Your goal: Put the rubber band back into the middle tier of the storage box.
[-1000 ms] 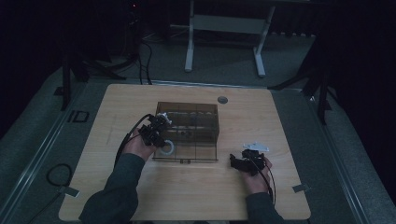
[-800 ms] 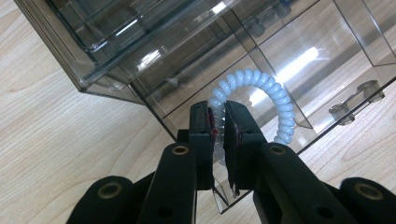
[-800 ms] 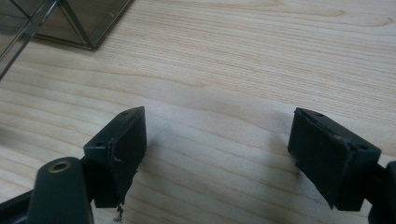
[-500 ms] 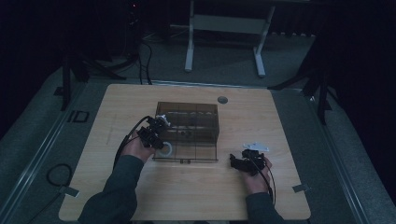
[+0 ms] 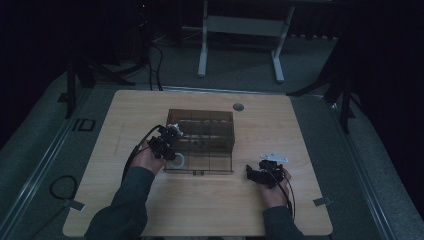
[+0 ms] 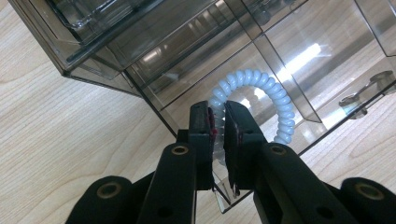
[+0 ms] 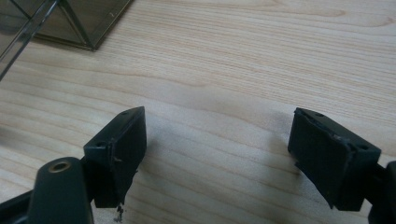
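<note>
Dim room, high view over a pale wooden table [image 5: 200, 210]. Nearest, at the bottom edge, two grey-sleeved forearms entering, each hand carrying a black two-jaw gripper. On the right, right gripper [image 5: 255, 174] low over bare wood, clear of everything; in the right gripper view, jaws spread wide with nothing between them, only wood grain beneath. On the left, left gripper [image 5: 172, 145] at the near left corner of a smoked clear plastic organiser box [image 5: 220, 150]; in the left gripper view, jaws nearly together, pinching one side of a white spiral hair tie [image 6: 254, 100]. Hair tie [image 5: 176, 161] hanging as a ring from the pads, over or just inside the near left compartment of the box [image 6: 140, 60]; hard to tell through the clear plastic whether resting on the floor of it or held above. Judged stage: hair tie picked up and brought to the box, release not yet made, so letting go and drawing the gripper clear left to do. Box divided by thin walls into several compartments, most apparently bare; a small metal clip-like item [image 6: 369, 91] in a neighbouring compartment, other small pieces farther in too faint to name. Beyond the box, a round grey cable port [image 5: 238, 107] in the tabletop. Farthest, dark floor, cables and white legs of another desk [image 5: 240, 45].
</note>
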Demonstrator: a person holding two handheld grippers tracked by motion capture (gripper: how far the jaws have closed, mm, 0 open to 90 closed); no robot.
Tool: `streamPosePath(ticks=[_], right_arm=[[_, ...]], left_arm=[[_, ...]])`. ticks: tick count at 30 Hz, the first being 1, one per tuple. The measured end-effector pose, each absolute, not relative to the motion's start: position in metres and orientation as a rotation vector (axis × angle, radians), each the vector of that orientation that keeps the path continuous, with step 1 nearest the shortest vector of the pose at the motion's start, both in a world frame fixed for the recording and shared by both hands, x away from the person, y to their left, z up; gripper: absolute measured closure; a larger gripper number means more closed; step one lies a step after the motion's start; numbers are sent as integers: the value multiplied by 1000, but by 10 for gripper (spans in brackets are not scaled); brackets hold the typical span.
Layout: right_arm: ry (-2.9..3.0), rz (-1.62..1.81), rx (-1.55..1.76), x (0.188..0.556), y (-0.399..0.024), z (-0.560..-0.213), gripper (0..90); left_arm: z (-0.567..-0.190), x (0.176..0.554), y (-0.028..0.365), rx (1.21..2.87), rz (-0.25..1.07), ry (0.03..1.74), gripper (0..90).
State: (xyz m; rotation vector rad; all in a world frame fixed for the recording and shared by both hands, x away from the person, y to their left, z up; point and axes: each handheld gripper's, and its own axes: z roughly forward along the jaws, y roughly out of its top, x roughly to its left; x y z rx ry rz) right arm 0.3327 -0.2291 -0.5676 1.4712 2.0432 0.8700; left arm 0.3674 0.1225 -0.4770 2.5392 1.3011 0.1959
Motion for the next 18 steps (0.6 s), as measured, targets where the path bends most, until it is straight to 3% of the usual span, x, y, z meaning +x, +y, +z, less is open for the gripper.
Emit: streamPosePath(ticks=[18], right_arm=[[2043, 871, 1470, 333, -229, -568, 194]], left_arm=[[-481, 371, 122, 2558, 201, 1306, 817]])
